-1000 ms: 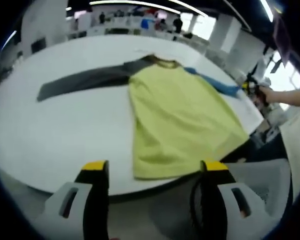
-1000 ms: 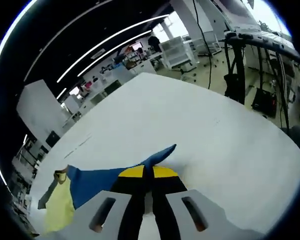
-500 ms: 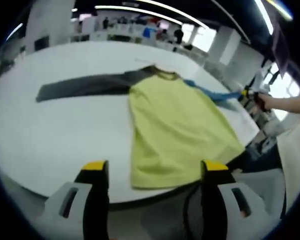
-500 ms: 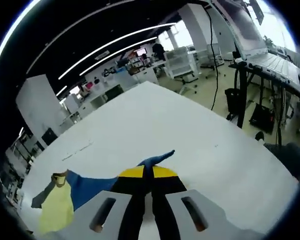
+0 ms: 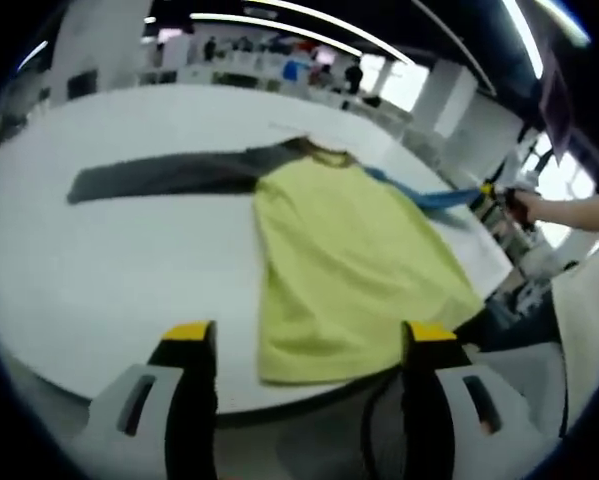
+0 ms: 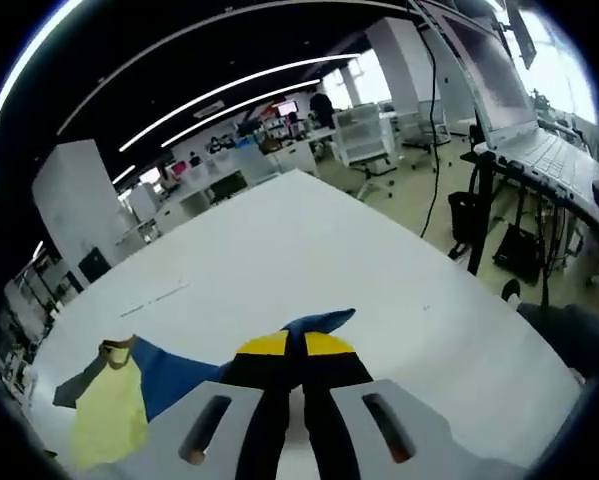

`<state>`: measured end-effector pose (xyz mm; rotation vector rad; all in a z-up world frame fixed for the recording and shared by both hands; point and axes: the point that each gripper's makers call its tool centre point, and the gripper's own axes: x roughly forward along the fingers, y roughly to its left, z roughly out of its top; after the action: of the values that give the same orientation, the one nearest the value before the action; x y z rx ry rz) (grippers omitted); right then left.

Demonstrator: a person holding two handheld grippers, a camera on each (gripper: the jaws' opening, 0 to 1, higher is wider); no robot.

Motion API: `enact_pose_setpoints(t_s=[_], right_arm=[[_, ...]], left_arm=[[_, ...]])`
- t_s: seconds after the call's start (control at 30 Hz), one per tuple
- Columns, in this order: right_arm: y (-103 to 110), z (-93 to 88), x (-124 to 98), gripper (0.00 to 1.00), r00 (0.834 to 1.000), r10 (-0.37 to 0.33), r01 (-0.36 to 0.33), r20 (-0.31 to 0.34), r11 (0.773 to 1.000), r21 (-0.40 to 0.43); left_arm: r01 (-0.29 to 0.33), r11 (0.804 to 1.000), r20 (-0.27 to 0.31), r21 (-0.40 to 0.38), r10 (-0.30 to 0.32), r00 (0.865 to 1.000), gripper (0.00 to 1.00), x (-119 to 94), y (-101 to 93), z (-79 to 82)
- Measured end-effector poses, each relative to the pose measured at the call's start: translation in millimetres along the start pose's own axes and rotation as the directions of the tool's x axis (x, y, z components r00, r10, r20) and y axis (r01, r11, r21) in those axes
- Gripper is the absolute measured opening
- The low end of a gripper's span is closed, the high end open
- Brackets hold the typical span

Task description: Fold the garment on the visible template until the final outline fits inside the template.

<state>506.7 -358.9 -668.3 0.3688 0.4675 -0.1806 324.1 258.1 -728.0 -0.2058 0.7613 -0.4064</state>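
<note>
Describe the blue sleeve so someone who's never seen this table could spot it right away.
On the big white table lies a yellow-green shirt with two long sleeves. The blue sleeve runs from the collar toward the right gripper, whose jaws are shut on its end. The other sleeve is dark grey and lies flat, untouched.

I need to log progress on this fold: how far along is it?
Done: nothing is folded yet; the yellow shirt body lies flat and the grey sleeve is spread out. In hand: the right gripper is shut on the blue sleeve; the left gripper is open, off the cloth. Left: every fold.
</note>
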Motion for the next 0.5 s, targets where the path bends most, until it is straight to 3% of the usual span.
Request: enact_pose_setpoints(t_s=[0.5], right_arm=[[17,11.3,-1,0.03,1.0,0.019,-0.019,0.009,0.999,-0.039]], left_arm=[[0.023,1.0,0.01,-0.006,-0.023,1.0,0.71,2,-0.8,1.5]])
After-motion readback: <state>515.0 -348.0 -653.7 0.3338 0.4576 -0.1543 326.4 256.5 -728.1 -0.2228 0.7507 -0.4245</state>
